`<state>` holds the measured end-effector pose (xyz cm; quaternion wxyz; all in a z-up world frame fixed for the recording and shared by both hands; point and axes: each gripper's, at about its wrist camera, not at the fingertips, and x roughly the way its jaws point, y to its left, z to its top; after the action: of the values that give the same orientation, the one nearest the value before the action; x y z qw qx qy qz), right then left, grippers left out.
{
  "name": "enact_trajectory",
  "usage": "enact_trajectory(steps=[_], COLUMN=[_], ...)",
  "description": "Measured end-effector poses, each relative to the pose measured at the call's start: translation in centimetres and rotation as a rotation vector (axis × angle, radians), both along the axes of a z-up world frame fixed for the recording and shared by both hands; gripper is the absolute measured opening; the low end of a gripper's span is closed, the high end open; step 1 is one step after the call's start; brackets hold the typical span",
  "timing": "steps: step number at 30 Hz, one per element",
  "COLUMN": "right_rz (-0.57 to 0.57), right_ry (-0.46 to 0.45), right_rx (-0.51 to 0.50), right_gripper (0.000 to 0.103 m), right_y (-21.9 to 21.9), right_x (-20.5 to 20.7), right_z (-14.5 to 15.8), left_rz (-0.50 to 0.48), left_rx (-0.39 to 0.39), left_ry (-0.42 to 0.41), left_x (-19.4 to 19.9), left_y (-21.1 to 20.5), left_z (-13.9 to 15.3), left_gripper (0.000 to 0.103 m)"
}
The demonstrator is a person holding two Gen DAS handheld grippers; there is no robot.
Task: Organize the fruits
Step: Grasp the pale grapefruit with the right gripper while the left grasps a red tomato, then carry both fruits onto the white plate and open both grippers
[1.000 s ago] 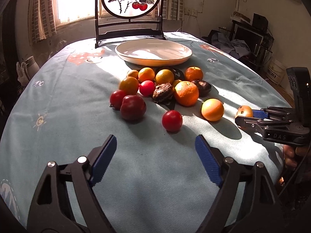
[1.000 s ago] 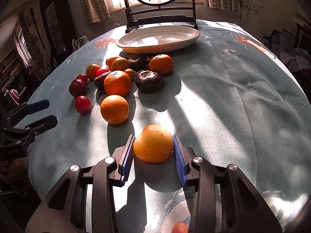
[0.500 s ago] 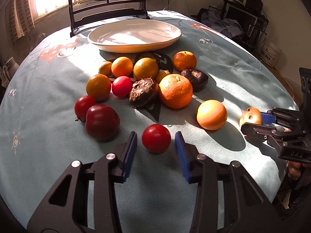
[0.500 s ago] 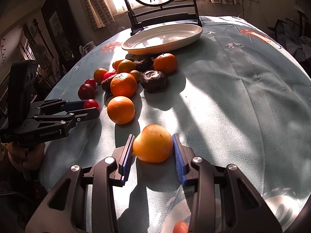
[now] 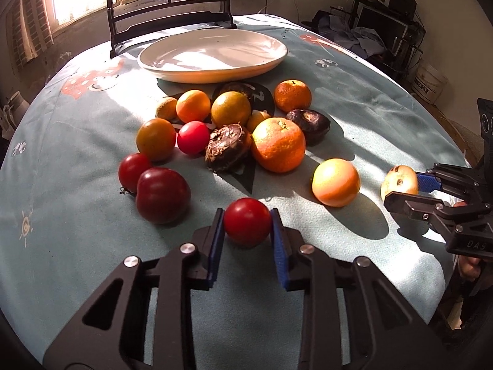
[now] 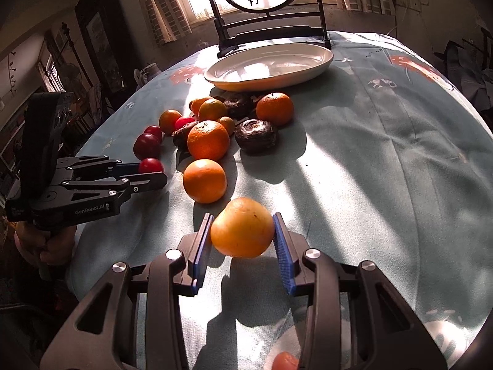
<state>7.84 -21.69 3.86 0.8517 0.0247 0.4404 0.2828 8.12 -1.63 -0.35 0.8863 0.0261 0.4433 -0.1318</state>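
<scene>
Tomato (image 5: 247, 226) now sits clamped between the blue pads of the left gripper (image 5: 246, 231), whose fingers have just been closing: a second ago they stood wide apart over bare cloth, short of the fruit, and half a second ago they flanked it without touching. It looks to rest on the worktop (image 5: 77, 160) yet, not lifted. Just beyond the fingertips to the left lie a dark red plum (image 5: 162, 195) and a smaller red fruit (image 5: 133, 169); ahead and to the right an orange (image 5: 335, 182) stands apart, with the main heap farther on and the empty white plate (image 5: 212, 54) beyond that. The right gripper (image 6: 243, 237) has its fingers clamped on a yellow-orange fruit (image 6: 242, 227), as it did a second ago, and that fruit seems to hang just clear of the cloth, its shadow falling below it. With both hands loaded, I judge the picking step done for this pair; what remains is carrying each over the heap to the plate, which holds nothing so far.
</scene>
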Motion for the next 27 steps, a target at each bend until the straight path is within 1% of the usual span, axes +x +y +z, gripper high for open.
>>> enact_trajectory(steps=[3,5,7,8,10,11,13,15,16,18,20,23,27], right_rz=[0.019,0.024,0.01,0.001,-0.025,-0.032,-0.053,-0.062,-0.064,-0.062,-0.063,-0.052,-0.042], right_ry=[-0.039,-0.074,-0.124,-0.147,-0.163,-0.154,-0.123,-0.102,-0.095,-0.056,-0.023,0.01,0.033], right_rx=[0.036,0.063,0.063,0.062,0.048,0.041,0.021,-0.012,-0.032,-0.065,-0.084,-0.109,-0.126], right_gripper=[0.039,0.039,0.039,0.039,0.039,0.039,0.039,0.039,0.039,0.039,0.039,0.039,0.039], right_y=[0.5,1.1,1.9,2.3,3.3,3.9,4.9,5.9,6.4,7.2,7.6,8.2,8.6], right_x=[1.5,3.4,5.9,7.4,10.8,12.6,16.2,18.9,20.0,22.0,23.3,24.5,25.1], right_z=[2.1,3.7,5.1,5.6,5.9,5.7,4.8,3.8,3.4,2.3,1.3,0.1,-0.9], left_rz=[-0.003,0.012,0.034,0.043,0.062,0.072,0.105,0.128,0.134,0.141,0.149,0.156,0.15], left_rx=[-0.042,-0.054,-0.058,-0.067,-0.079,-0.067,-0.037,-0.02,-0.012,0.032,0.053,0.053,0.053], left_ry=[-0.036,-0.077,-0.108,-0.106,-0.089,-0.082,-0.061,-0.02,-0.001,0.027,0.063,0.107,0.125], left_x=[0.7,2.1,4.5,6.1,9.6,11.4,15.0,18.1,19.3,21.3,22.7,24.2,25.0], left_y=[0.9,1.6,2.2,2.6,3.0,3.0,3.1,3.2,3.2,3.0,3.0,3.2,3.1], left_z=[2.1,3.9,5.5,6.1,6.7,6.9,6.6,5.9,5.4,4.5,3.3,1.9,0.9], left_gripper=[0.029,0.029,0.029,0.029,0.029,0.029,0.029,0.029,0.029,0.03,0.03,0.03,0.03])
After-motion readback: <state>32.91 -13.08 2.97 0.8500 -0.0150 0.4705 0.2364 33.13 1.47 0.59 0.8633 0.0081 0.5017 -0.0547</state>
